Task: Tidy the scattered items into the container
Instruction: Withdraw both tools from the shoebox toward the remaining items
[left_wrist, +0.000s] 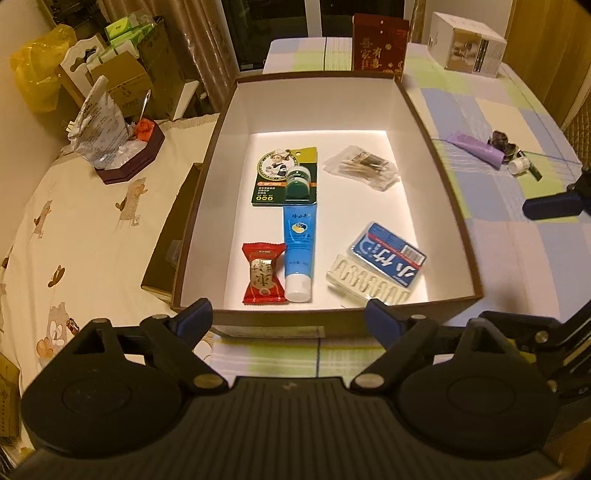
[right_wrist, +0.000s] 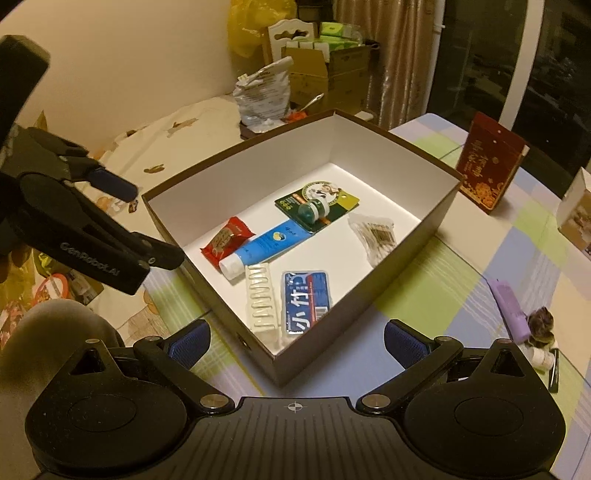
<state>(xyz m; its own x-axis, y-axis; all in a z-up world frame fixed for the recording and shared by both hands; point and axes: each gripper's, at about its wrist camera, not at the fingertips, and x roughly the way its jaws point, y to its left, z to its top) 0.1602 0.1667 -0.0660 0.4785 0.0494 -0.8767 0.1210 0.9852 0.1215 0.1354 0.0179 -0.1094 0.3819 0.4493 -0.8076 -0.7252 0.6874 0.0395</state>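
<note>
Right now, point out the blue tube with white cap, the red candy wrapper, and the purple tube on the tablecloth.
blue tube with white cap (left_wrist: 300, 243), left wrist view, mid-body.
red candy wrapper (left_wrist: 263, 274), left wrist view, centre label.
purple tube (right_wrist: 508, 308), right wrist view, mid-body.

- black left gripper, side of one finger: raised lettering "GenRobot.AI"
- flat blue-and-red plastic case inside the white-lined box: large white characters "小竹"
- dark red gift box standing on the checked tablecloth: gold characters, "有喜" legible
</note>
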